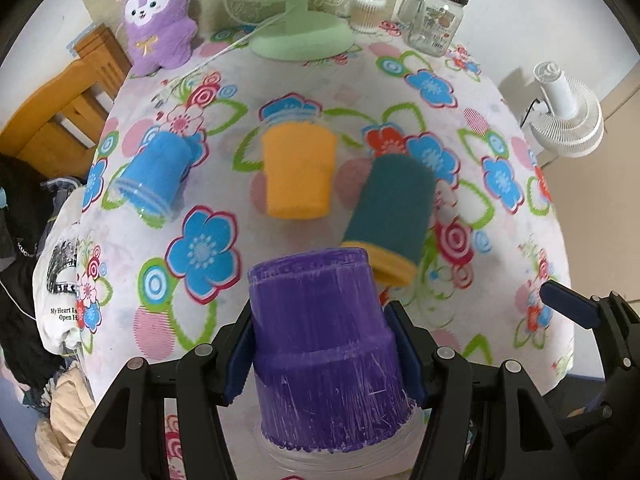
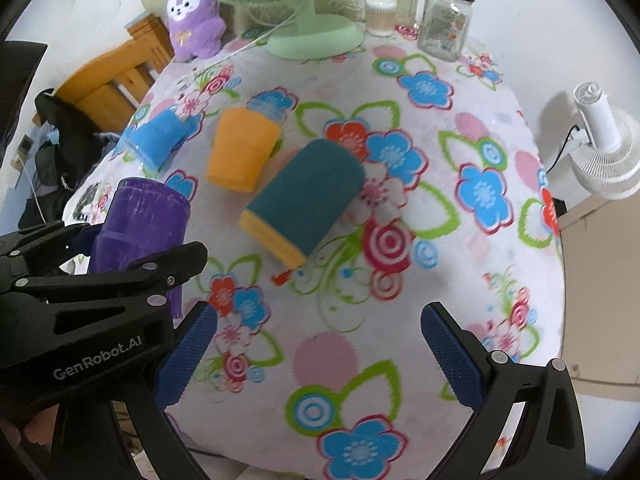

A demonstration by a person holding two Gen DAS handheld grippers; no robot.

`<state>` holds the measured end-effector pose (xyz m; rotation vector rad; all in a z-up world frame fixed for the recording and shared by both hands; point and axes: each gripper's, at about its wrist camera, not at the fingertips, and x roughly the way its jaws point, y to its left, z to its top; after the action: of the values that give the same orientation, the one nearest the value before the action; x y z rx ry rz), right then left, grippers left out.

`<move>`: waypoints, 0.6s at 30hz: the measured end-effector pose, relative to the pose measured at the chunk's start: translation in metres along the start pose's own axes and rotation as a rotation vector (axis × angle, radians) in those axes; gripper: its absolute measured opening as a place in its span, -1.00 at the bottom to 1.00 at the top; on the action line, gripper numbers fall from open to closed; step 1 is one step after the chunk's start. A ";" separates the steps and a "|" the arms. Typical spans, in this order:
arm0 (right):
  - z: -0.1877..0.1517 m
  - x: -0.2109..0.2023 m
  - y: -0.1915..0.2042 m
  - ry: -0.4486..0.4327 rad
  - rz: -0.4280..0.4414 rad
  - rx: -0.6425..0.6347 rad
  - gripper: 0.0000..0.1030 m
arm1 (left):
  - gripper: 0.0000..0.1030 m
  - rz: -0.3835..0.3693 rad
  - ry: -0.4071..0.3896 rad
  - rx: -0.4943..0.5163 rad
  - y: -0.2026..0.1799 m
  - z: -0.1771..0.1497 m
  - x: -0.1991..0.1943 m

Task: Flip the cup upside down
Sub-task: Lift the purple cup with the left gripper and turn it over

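The left tongs [image 1: 324,356] are clamped on the purple cup [image 1: 324,344], their blue pads pressed to its two sides; the cup's closed base points away from the camera and its wider mouth end sits low, near the clear rim at the near edge of the flowered surface [image 1: 480,240]. By my reading the turn-over is nearly done — what remains is to lower the cup mouth-down until it stands flat, then let the pads part. The right tongs [image 2: 316,356] stand wide apart and hold nothing, hovering over bare cloth just to the right.

Close ahead lies a teal cup [image 1: 386,208] with a yellow rim, on its side — the nearest thing to bump. Beyond it are an orange cup [image 1: 298,172] and a blue cup [image 1: 154,176], then a green fan [image 1: 300,36], a purple plush toy [image 1: 160,20] and a glass jar [image 1: 436,20] at the far edge.
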<state>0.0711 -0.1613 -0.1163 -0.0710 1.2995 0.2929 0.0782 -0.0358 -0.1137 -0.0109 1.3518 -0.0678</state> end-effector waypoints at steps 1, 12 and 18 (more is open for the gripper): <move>-0.001 0.001 0.003 0.004 -0.003 0.001 1.00 | 0.23 0.001 0.004 0.006 0.004 -0.002 0.002; -0.011 0.029 0.023 0.067 -0.044 0.061 1.00 | 0.23 -0.013 0.059 0.026 0.035 -0.012 0.042; -0.012 0.045 0.023 0.115 -0.082 0.063 1.00 | 0.23 -0.032 0.080 0.041 0.037 -0.015 0.061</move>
<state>0.0649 -0.1336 -0.1596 -0.0886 1.4149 0.1793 0.0787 -0.0018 -0.1778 0.0045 1.4303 -0.1237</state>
